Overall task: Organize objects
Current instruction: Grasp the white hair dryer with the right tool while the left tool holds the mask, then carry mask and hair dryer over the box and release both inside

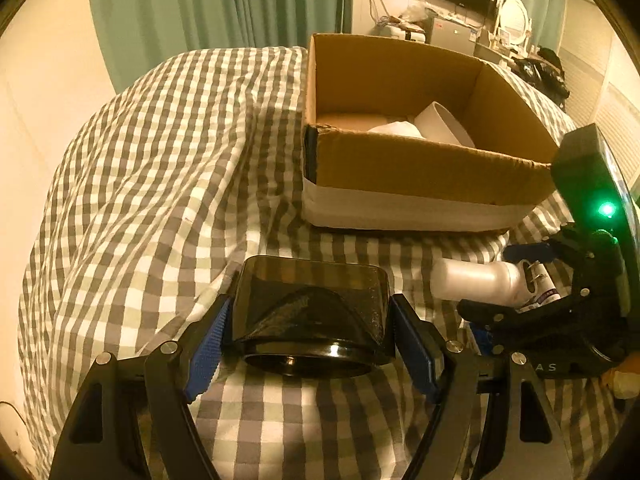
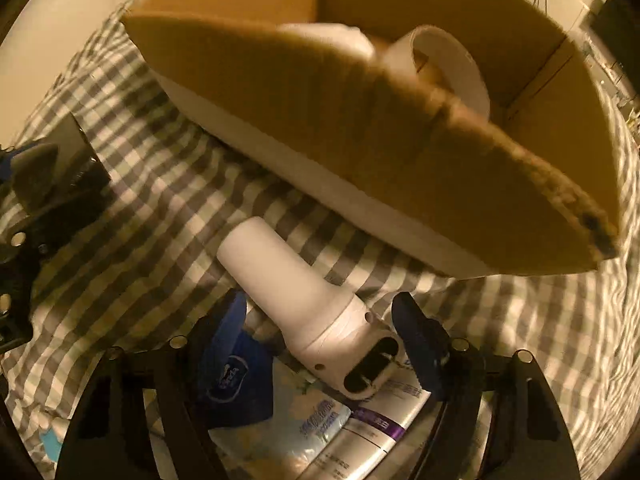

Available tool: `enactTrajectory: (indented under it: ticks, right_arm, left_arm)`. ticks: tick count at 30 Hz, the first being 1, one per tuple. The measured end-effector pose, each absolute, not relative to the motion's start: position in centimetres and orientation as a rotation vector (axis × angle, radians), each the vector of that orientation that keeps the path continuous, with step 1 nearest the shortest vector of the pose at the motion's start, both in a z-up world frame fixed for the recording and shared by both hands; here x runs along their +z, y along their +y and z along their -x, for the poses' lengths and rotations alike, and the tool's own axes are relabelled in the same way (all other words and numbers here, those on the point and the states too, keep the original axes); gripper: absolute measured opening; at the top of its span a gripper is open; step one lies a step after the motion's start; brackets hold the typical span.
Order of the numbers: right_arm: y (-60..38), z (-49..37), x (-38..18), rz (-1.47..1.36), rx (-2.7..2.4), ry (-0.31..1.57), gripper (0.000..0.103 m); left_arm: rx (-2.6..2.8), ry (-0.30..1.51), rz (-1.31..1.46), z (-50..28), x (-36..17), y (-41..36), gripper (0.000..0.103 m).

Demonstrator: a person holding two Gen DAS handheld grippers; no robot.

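Observation:
My left gripper [image 1: 310,318] is shut on a black hair-dryer nozzle [image 1: 312,312], its blue pads pressed on both sides, low over the checked bedspread. An open cardboard box [image 1: 420,172] stands just beyond it, with a white tape roll [image 1: 444,124] and white paper inside. My right gripper [image 2: 320,320] straddles a white bottle-shaped object [image 2: 304,300] lying on the bed; its blue pads stand a little apart from the object's sides. The same white object [image 1: 476,278] and right gripper [image 1: 532,276] show at the right of the left wrist view.
Under the right gripper lie a tube with a purple band [image 2: 372,432], a plastic packet [image 2: 296,428] and a blue item [image 2: 236,376]. The box [image 2: 400,140] sits close ahead. A curtain [image 1: 200,0], desk and mirror [image 1: 514,16] stand behind the bed.

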State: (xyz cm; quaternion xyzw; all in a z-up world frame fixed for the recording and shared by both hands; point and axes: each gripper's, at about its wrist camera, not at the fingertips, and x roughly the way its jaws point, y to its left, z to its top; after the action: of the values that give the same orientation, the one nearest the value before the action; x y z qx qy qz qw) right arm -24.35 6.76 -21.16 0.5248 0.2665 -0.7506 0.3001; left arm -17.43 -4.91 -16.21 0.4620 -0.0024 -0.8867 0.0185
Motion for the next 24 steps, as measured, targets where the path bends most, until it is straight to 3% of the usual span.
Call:
enactTrajectory:
  ticks: [6, 12, 24]
  right_arm:
    - [6.4, 24.1, -21.8, -1.398, -2.0, 0.789, 0.068]
    - [6.6, 23.1, -21.1, -1.327, -2.058, 0.833, 0.052]
    - [8.6, 20.8, -17.4, -1.21, -2.119, 0.751, 0.051]
  left_arm:
    - [-2.76, -0.018, -1.436, 17.3, -16.3, -4.5, 0.079]
    - [-2.768, -0.02, -1.425, 16.9, -16.3, -4.5, 0.079]
    - [-2.805, 0.014, -1.438, 16.1, -15.8, -4.1, 0.079]
